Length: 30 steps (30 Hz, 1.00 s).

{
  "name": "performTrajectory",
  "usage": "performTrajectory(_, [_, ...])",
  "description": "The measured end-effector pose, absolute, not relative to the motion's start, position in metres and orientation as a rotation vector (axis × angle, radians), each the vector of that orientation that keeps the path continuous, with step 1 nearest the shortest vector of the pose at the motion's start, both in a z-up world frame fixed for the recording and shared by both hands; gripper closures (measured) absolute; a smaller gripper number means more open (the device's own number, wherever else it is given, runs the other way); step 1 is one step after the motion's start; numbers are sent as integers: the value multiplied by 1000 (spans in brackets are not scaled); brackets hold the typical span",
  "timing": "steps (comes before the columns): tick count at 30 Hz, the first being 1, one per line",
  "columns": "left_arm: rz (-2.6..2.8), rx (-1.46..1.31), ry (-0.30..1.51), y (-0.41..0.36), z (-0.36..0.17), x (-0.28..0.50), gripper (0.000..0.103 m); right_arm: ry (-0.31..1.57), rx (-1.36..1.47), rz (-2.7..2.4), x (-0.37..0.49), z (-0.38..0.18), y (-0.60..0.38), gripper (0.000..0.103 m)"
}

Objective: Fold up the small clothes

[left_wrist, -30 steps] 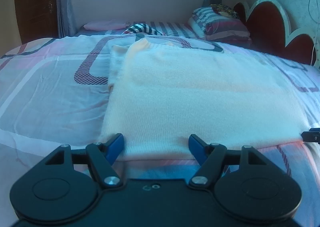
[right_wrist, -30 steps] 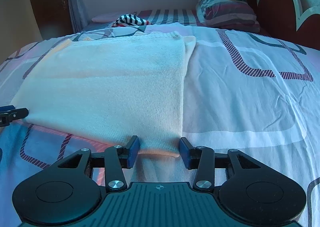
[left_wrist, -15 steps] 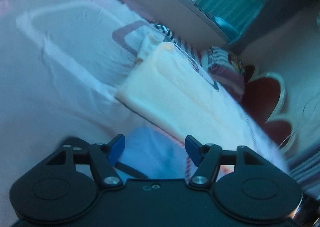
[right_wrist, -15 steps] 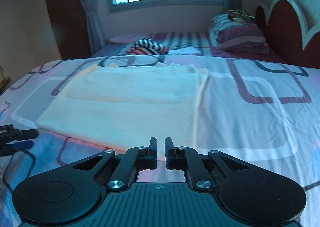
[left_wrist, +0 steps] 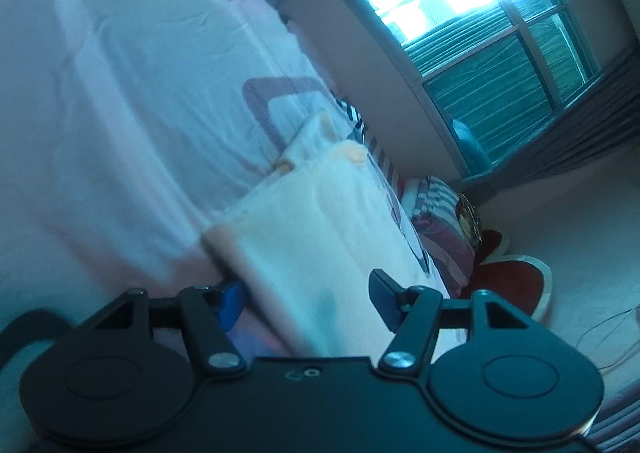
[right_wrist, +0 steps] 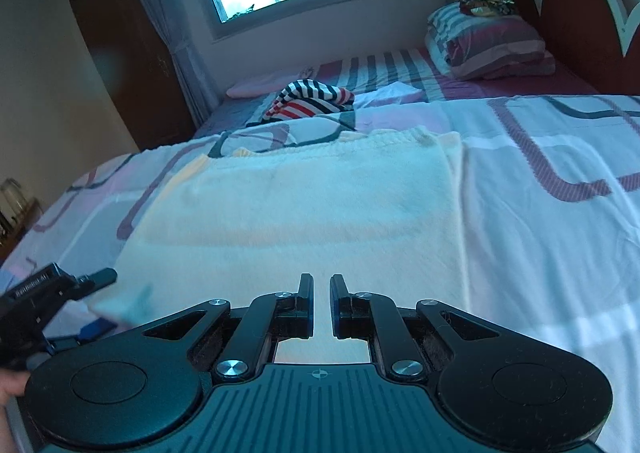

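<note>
Pinched the sweater (right_wrist: 304,213) hem in the right hand-held gripper (right_wrist: 321,305), just narrowed; straddled its corner with the left hand-held gripper (left_wrist: 308,293), half-wide, closing, likely to lift for folding.

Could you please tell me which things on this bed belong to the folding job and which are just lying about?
Job: cream knitted garment, left gripper, right gripper.
Lying about: striped clothing, pillows, patterned bedsheet.

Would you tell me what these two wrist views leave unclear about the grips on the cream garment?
- Right wrist view: right gripper nearly shut; its own body hides whether the pads pinch the cream garment.
- Left wrist view: blurred; left gripper straddles the near corner, contact unclear.
- Garment's underside: hidden in both.
</note>
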<state>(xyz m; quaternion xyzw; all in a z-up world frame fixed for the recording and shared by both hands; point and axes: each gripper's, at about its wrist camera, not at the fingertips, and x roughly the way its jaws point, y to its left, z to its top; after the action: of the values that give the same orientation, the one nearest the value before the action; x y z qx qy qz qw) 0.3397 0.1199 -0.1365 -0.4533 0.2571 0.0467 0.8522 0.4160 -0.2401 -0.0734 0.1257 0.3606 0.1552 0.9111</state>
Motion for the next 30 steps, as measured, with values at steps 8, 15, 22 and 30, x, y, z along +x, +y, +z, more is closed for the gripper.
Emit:
performTrajectory(8, [109,-943,524,116,-135,360,45,742,297,375,474,-88,-210,94])
performTrajectory(15, [140,-981,533,127,-149,365,84,744,306,416,503,-96,-187,94])
performTrajectory(22, [108,-1022,489,136,-145,354,97,797,271,404,516,-119,-176,95])
performTrajectory(30, [125,-1034,529,139,-153,360,94,798,285,406,515,-121,-181,95])
